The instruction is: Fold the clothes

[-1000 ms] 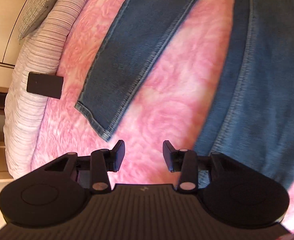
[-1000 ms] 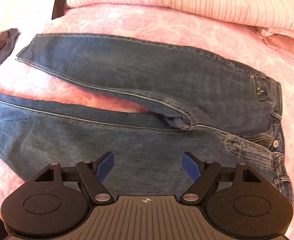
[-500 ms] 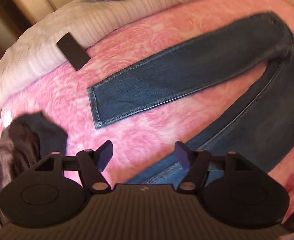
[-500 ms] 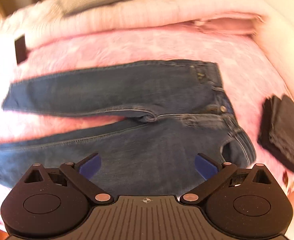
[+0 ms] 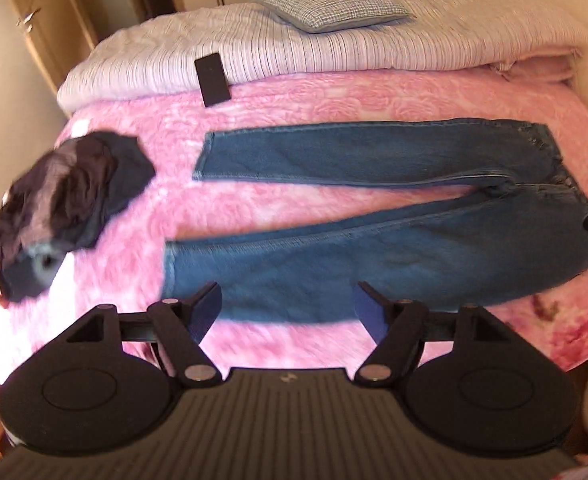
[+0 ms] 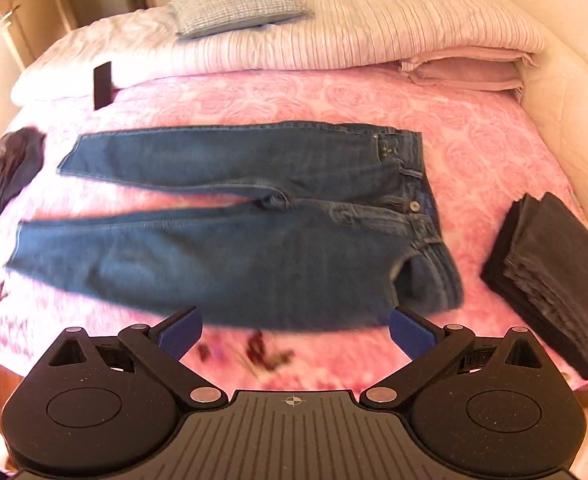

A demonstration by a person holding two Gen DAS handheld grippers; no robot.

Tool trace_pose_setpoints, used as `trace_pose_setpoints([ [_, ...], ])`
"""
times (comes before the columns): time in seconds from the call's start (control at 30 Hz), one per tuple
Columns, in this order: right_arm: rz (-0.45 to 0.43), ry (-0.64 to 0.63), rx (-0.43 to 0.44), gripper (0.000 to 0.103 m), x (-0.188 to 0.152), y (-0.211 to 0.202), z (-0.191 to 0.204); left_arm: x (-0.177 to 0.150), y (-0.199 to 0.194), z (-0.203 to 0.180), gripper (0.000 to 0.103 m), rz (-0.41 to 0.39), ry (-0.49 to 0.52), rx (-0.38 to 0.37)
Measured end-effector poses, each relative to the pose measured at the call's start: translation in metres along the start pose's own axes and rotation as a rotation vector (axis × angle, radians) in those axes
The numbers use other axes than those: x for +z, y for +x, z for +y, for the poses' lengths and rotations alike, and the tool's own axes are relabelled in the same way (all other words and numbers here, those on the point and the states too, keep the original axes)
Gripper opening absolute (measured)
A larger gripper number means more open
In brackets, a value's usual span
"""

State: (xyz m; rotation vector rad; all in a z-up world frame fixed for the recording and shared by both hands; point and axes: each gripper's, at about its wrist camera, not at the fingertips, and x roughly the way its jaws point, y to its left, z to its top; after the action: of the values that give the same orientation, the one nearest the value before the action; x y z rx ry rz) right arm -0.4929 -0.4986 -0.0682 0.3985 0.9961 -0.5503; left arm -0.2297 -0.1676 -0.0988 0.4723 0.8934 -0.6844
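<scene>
A pair of blue jeans (image 5: 374,248) lies flat on the pink bedspread (image 5: 294,100), legs pointing left and waist to the right; it also shows in the right wrist view (image 6: 233,248). My left gripper (image 5: 287,310) is open and empty, raised above the near leg's hem end. My right gripper (image 6: 296,330) is open wide and empty, raised above the near edge of the jeans by the waist.
A crumpled dark garment (image 5: 65,208) lies at the bed's left edge. A folded dark stack (image 6: 554,272) sits at the right. A black flat object (image 5: 211,80) rests by the striped duvet (image 6: 334,40). A checked pillow (image 5: 330,4) lies at the back.
Both grippers have pulled back and up from the jeans, so the whole bed is in view. Both have opened wider.
</scene>
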Motion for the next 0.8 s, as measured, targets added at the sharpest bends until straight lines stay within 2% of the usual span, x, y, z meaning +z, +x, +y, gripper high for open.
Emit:
trace_pose_setpoints([
  [0.2, -0.013, -0.015, 0.019, 0.102, -0.034, -0.036, -0.022, -0.038, -0.044, -0.039, 0.069, 0.017, -0.011, -0.012],
  [0.47, -0.07, -0.016, 0.047, 0.102, -0.039, -0.058, -0.026, -0.041, -0.072, -0.034, 0.069, -0.035, -0.029, 0.035],
  [0.8, -0.08, -0.021, 0.056, 0.102, -0.037, -0.055, -0.025, -0.046, -0.075, -0.025, 0.069, -0.045, -0.03, 0.066],
])
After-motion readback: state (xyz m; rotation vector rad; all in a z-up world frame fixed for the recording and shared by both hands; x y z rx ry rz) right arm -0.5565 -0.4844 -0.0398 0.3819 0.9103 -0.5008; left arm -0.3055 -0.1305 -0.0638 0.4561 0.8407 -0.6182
